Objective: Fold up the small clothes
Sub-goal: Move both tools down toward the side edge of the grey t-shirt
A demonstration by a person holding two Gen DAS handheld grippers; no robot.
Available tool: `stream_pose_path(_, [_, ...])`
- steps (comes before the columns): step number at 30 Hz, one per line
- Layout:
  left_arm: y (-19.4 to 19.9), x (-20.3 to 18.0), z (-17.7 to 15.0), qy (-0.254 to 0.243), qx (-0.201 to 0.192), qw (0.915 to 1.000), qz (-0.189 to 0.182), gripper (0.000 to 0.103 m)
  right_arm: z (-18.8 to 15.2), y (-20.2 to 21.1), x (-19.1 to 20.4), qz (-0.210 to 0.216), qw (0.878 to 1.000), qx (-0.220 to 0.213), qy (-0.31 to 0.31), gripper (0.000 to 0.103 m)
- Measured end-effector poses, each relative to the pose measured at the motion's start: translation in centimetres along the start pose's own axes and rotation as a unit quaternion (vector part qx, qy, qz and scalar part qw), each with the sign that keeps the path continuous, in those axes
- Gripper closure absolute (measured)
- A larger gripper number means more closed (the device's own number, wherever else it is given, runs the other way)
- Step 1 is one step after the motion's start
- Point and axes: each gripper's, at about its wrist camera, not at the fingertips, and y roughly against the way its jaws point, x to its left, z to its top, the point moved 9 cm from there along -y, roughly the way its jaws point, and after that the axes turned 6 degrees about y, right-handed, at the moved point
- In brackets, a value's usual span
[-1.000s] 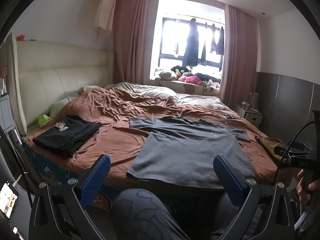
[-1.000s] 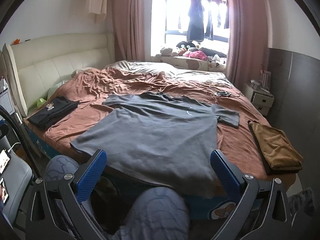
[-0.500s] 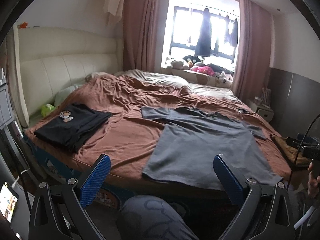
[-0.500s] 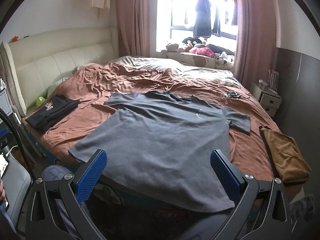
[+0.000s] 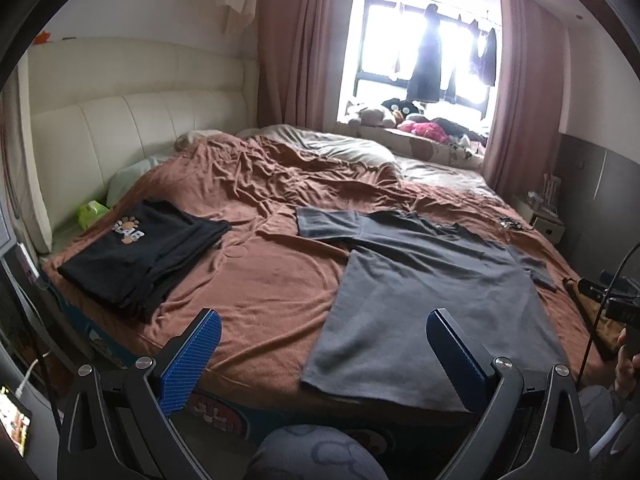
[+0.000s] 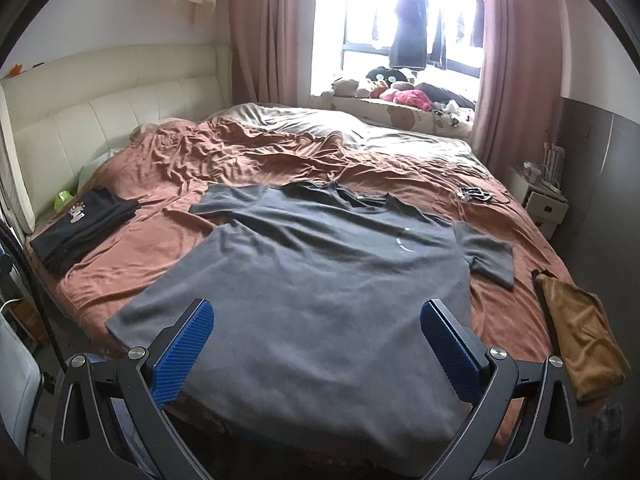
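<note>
The flat grey cotton T-shirt [image 6: 320, 292] lies spread on the brown-sheeted bed [image 6: 168, 248], hem at its near edge. Both the left tool [image 5: 320, 354] and right tool [image 6: 318, 350] hover spread, empty. Best pinch both sleeve-side edges evenly, folding inward without wrinkling.

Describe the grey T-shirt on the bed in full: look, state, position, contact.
The grey T-shirt is a plain, short-sleeved crew-neck of soft knit-looking fabric with a small pale curved mark on the chest. It lies unfolded and spread flat, front up, on the brown bedspread, collar toward the window, both sleeves out, hem reaching the near bed edge. Light wrinkles cross the body. Only the bedspread touches it; both grippers hover open near the hem, holding nothing.
</note>
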Motion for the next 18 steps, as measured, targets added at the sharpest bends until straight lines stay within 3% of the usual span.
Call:
stream_pose_path(12, [-6.7,0.6,2.3,0.000,0.027,0.9993,0.024,0.000,2.3,-6.4,-0.8,0.030,0.999,0.016,0.009,0.000])
stream_pose_path(18, [-10.3,0.8,3.9,0.002,0.038,0.9989,0.026,0.000,3.2,-9.2,-1.3,0.023,0.999,0.029,0.017,0.000])
